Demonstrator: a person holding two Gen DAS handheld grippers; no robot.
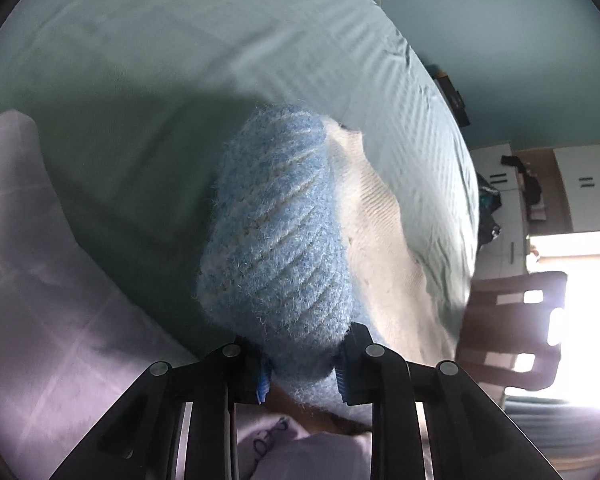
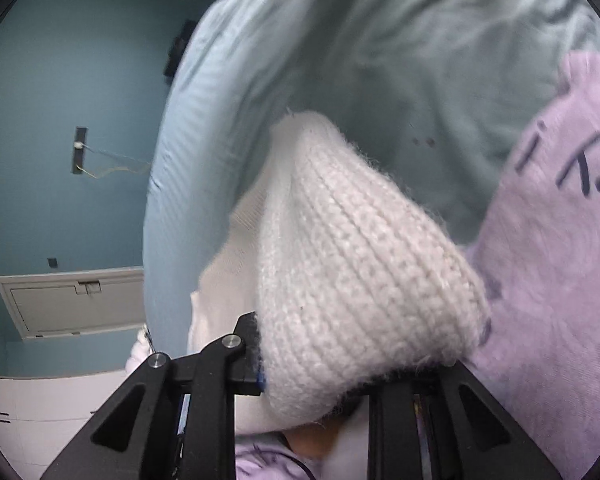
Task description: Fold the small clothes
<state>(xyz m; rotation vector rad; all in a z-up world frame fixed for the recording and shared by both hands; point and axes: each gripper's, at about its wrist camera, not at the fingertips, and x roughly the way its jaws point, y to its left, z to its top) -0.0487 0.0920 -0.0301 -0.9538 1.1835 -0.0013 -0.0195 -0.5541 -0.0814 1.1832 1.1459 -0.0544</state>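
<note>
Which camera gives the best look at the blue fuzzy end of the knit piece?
The left wrist view. The blue fuzzy end fills the middle there, clamped by the left gripper. The right wrist view shows only the white knit end held in the right gripper, with no blue part visible.

blue-striped sock point(image 1: 276, 232) (white cuff)

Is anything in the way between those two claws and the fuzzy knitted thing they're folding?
No. Both already grip it: the left gripper pinches the blue end of the knit garment, and the right gripper pinches its white end. Nothing visible lies between.
</note>
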